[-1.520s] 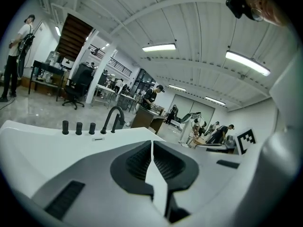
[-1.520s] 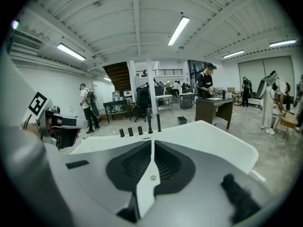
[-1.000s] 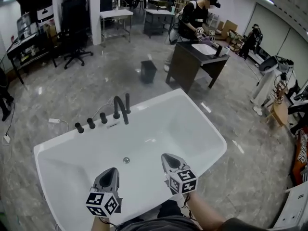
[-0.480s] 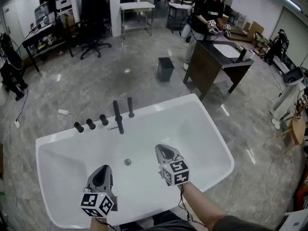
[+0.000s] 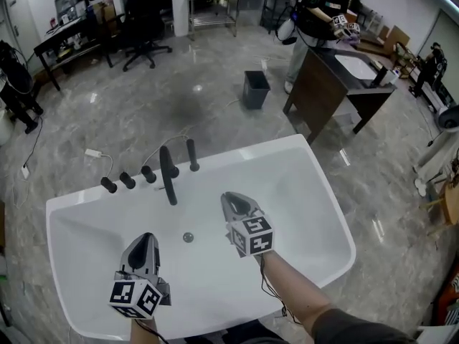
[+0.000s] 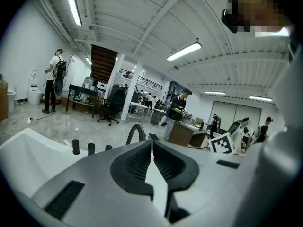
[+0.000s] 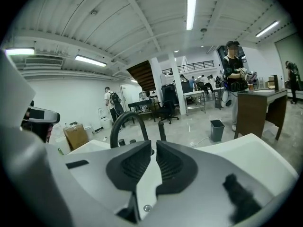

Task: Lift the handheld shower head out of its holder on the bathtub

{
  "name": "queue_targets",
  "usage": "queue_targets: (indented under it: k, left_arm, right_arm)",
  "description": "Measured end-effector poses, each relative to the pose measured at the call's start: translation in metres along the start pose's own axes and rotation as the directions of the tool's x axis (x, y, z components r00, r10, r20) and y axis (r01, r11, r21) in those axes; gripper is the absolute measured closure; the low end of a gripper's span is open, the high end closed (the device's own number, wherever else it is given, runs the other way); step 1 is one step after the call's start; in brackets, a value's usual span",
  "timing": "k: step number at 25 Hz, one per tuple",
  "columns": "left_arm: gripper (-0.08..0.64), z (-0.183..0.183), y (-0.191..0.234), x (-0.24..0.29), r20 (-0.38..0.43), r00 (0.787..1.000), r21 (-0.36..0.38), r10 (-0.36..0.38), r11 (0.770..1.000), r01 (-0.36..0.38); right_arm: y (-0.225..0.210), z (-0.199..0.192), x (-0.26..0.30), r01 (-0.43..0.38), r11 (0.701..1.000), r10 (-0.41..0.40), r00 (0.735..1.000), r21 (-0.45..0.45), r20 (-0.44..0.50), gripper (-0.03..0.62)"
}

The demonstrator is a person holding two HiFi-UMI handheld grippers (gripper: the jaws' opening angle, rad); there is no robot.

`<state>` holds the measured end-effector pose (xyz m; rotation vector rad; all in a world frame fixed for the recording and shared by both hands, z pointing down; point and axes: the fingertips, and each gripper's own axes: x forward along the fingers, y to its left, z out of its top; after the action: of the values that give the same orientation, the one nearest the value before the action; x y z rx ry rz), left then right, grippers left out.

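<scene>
Both my tongs are clamped tight with nothing between the jaws. The slim black handheld shower head (image 5: 192, 155) stands upright in its holder on the far rim of the white bathtub (image 5: 326, 192). It is ahead of my right gripper (image 5: 231, 199) and a little to its left, just right of the black arched spout (image 5: 167, 176). My left gripper (image 5: 146, 241) hangs further back, so the right is nearer. Since a second ago both have pushed forward across the basin, the right further.
</scene>
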<state>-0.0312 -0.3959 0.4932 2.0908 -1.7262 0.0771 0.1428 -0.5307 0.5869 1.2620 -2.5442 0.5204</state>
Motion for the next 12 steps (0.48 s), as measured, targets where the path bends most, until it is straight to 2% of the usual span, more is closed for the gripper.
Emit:
queue_targets:
  k: [4,8,9,11,12]
  left_arm:
    - [0.535,-0.006,0.010,0.030,0.000,1.000,-0.003,0.006,1.000,-0.006]
    - [0.534,-0.021,0.026,0.057,-0.010,1.000,0.015,0.021,1.000,-0.021]
    - [0.534,-0.025,0.030,0.063,-0.013,1.000,0.015,0.025,1.000,-0.025]
    - [0.534,-0.032,0.039,0.073,-0.015,0.999,0.014,0.036,0.999,-0.036]
    - [0.534,-0.035,0.043,0.077,-0.017,0.999,0.013,0.042,0.999,-0.042]
  right_arm:
    - [-0.012,-0.010,0.037,0.000,1.000,0.001,1.000,0.004,-0.017,0.560]
    - [-0.016,-0.025,0.077,-0.014,0.999,0.012,0.999,-0.035,-0.045,0.555]
    - [-0.017,-0.028,0.087,-0.016,0.999,0.014,0.999,-0.043,-0.047,0.545]
    - [-0.019,-0.034,0.104,-0.017,0.999,0.015,0.999,-0.043,-0.047,0.471]
    - [-0.020,-0.036,0.112,-0.016,0.999,0.014,0.999,-0.039,-0.047,0.462]
